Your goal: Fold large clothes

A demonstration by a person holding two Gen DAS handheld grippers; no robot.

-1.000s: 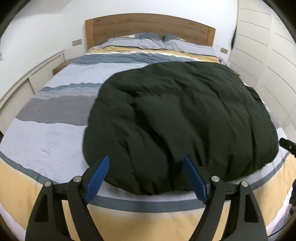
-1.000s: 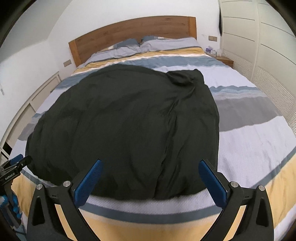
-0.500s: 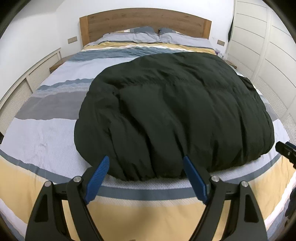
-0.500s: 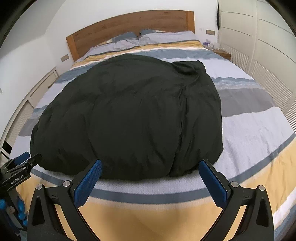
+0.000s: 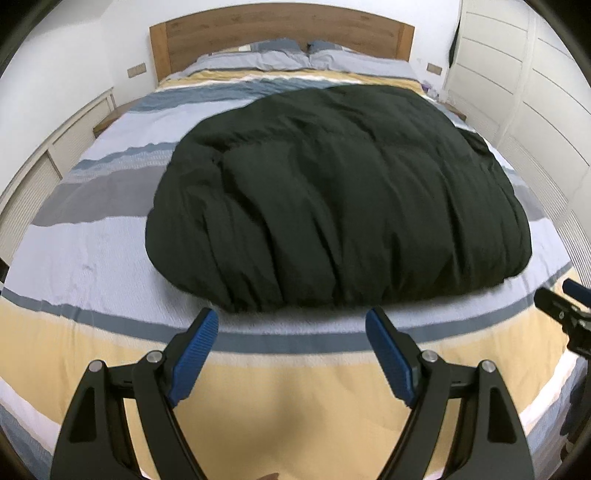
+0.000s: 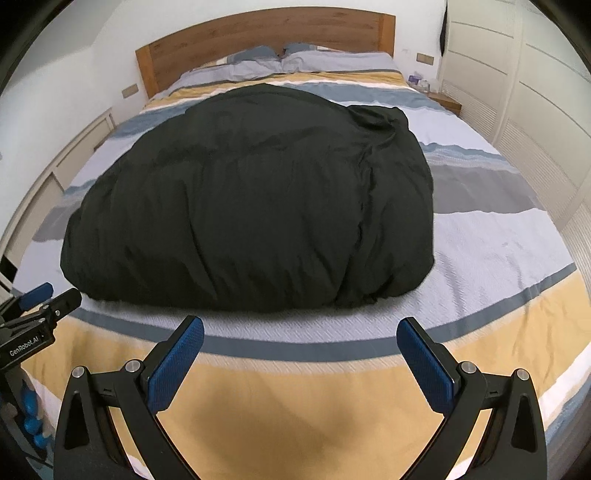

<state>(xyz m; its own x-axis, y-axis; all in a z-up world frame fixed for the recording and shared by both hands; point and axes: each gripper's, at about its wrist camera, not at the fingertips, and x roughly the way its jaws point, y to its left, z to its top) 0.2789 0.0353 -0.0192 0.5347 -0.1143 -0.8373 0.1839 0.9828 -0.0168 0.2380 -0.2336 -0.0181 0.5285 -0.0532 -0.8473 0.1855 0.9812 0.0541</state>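
A large black garment lies folded in a puffy heap on the striped bed; it also shows in the right wrist view. My left gripper is open and empty, held above the yellow stripe just short of the garment's near edge. My right gripper is open and empty, also just short of that edge. Each gripper shows at the side of the other's view: the right one and the left one.
The striped bedspread covers a wide bed with a wooden headboard and pillows. White wardrobe doors line the right side. A low white cabinet runs along the left. A bedside table stands at the far right.
Both grippers have drawn back from the garment toward the foot of the bed; more yellow stripe shows below them. The garment lies still.
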